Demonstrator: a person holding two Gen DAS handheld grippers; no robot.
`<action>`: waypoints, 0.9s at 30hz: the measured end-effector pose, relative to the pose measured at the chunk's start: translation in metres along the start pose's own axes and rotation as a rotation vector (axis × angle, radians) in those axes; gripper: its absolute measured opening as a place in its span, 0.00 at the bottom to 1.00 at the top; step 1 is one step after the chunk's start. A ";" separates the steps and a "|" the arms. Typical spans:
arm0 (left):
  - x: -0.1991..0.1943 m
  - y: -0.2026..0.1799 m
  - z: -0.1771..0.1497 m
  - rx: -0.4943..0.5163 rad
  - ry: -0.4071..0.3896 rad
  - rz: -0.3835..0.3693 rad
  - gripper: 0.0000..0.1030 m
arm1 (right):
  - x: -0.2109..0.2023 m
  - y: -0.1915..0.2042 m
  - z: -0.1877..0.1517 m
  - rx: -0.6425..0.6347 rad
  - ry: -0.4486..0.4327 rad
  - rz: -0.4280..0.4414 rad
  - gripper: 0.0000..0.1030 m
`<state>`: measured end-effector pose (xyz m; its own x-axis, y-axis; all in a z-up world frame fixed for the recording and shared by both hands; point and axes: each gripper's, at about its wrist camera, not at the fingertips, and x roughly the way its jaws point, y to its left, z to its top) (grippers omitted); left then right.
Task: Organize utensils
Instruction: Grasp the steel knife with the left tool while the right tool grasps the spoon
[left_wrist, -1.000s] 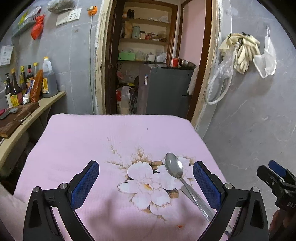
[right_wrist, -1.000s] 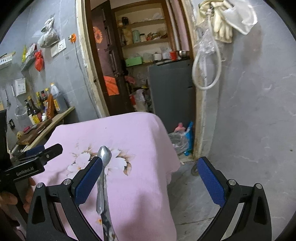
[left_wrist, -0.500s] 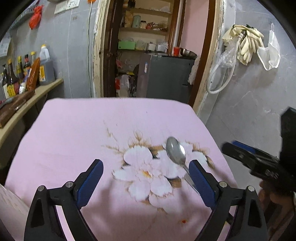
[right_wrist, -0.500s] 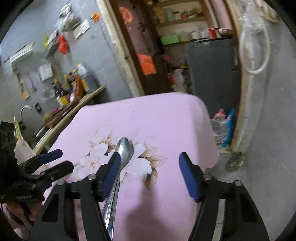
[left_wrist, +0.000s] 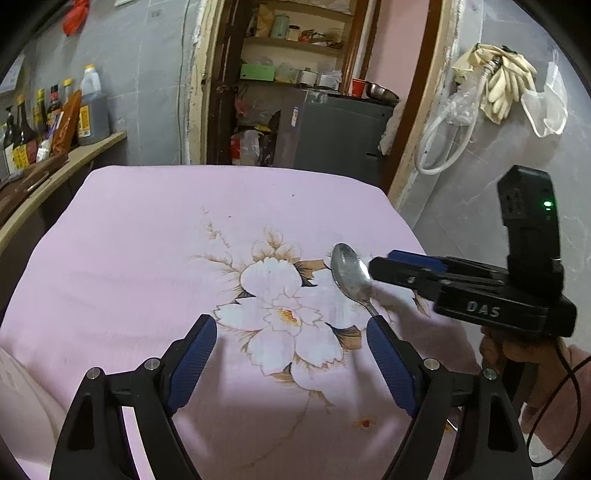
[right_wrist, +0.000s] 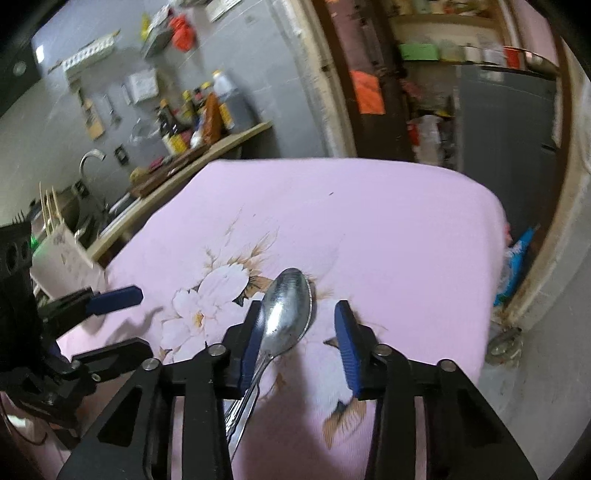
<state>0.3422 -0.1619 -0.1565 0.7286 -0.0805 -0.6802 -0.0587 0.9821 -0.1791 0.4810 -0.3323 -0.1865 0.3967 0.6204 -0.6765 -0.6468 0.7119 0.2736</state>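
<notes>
A steel spoon (left_wrist: 349, 275) lies bowl-up on the flower print of the pink tablecloth (left_wrist: 147, 240), near its right side. My right gripper (right_wrist: 301, 332) reaches in from the right and straddles the spoon (right_wrist: 290, 306). Its jaws are closing: the left pad (right_wrist: 255, 332) sits against the bowl's edge, while the right pad (right_wrist: 347, 343) stands apart from it. My left gripper (left_wrist: 291, 354) hangs low over the flower with its jaws closing and nothing between them. The spoon's handle runs behind its right finger (left_wrist: 391, 365). In the left wrist view the right gripper (left_wrist: 384, 262) is beside the bowl.
A wooden counter with bottles (left_wrist: 55, 122) runs along the left. A white holder with sticks (right_wrist: 62, 258) stands left of the table. Beyond the far edge are a doorway and a grey fridge (left_wrist: 340, 136). Gloves (left_wrist: 506, 88) hang on the right wall.
My right gripper swung in from the table's right side onto the spoon and its jaws narrowed around the bowl. My left gripper sank a little and its jaws narrowed slightly.
</notes>
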 end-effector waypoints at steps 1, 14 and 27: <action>0.000 0.000 -0.001 -0.005 0.000 0.001 0.80 | 0.002 0.000 0.001 -0.008 0.011 0.010 0.29; 0.002 -0.001 -0.003 -0.008 0.019 -0.007 0.78 | 0.007 -0.015 -0.003 0.038 0.021 0.124 0.03; 0.005 -0.030 -0.015 0.046 0.105 -0.127 0.62 | -0.060 -0.042 -0.045 0.100 0.015 0.009 0.03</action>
<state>0.3369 -0.1944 -0.1649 0.6527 -0.2199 -0.7250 0.0629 0.9694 -0.2374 0.4549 -0.4143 -0.1886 0.3808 0.6220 -0.6841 -0.5818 0.7363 0.3456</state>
